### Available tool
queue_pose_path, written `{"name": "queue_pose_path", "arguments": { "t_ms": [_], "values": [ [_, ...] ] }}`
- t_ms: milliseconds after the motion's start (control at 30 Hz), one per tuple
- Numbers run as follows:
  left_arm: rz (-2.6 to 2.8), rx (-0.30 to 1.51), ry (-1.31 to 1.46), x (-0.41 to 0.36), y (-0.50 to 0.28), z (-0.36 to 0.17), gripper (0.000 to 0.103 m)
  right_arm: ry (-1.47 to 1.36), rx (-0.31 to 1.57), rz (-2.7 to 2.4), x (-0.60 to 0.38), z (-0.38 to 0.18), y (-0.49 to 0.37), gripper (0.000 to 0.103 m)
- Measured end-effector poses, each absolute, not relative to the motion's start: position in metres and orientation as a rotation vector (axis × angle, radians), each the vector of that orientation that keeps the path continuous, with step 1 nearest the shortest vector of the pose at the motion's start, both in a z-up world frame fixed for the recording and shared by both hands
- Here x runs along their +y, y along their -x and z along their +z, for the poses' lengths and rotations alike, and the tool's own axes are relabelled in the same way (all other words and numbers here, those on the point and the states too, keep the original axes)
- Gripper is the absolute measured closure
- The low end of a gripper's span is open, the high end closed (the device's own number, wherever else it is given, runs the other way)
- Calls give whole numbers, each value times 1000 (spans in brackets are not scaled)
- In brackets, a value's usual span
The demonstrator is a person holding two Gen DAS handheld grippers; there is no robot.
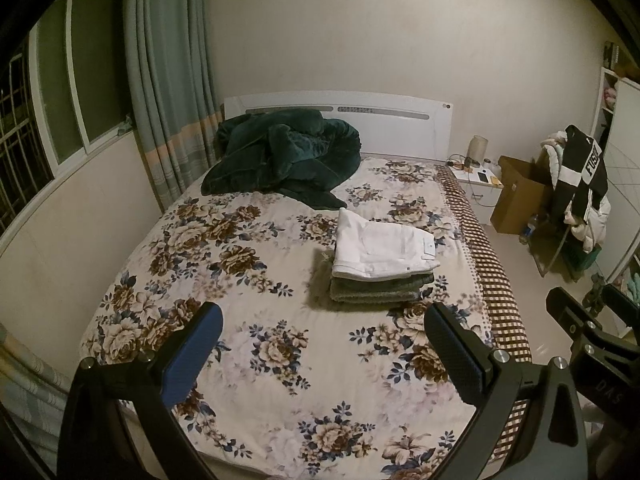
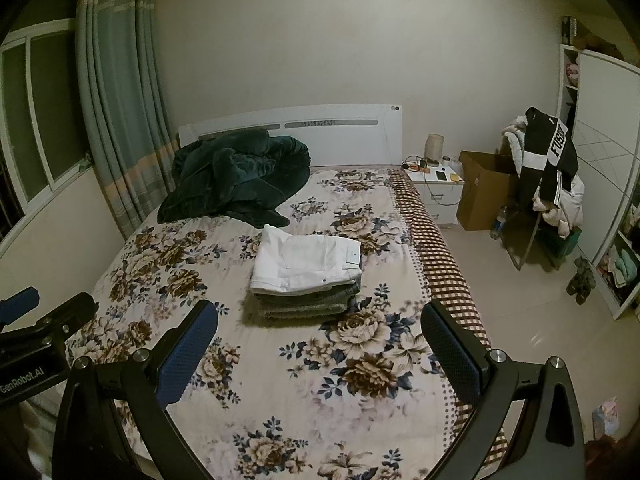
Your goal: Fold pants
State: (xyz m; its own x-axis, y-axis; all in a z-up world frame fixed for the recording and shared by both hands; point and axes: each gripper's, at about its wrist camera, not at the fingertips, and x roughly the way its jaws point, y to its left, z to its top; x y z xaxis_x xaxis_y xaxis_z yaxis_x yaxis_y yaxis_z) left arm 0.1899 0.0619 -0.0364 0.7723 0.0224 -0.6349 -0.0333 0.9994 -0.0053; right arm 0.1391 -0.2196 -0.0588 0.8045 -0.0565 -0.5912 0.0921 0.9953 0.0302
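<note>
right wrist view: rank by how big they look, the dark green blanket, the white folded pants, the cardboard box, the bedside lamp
Largest to smallest as seen here:
1. dark green blanket
2. white folded pants
3. cardboard box, partly hidden by hanging clothes and farther off, so its rank against the pants is unsure
4. bedside lamp

Folded pants (image 1: 382,250) on stack, bed (image 1: 280,360) mid; blanket (image 1: 280,156) behind.
</note>
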Motion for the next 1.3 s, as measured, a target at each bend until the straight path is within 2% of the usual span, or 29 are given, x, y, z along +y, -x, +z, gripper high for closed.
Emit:
{"name": "queue_pose_path", "arguments": {
  "t_ms": [1300],
  "values": [
    [36, 663, 16, 70, -187, -27, 0, -57, 625, -78, -219, -58, -137, 0]
  ]
}}
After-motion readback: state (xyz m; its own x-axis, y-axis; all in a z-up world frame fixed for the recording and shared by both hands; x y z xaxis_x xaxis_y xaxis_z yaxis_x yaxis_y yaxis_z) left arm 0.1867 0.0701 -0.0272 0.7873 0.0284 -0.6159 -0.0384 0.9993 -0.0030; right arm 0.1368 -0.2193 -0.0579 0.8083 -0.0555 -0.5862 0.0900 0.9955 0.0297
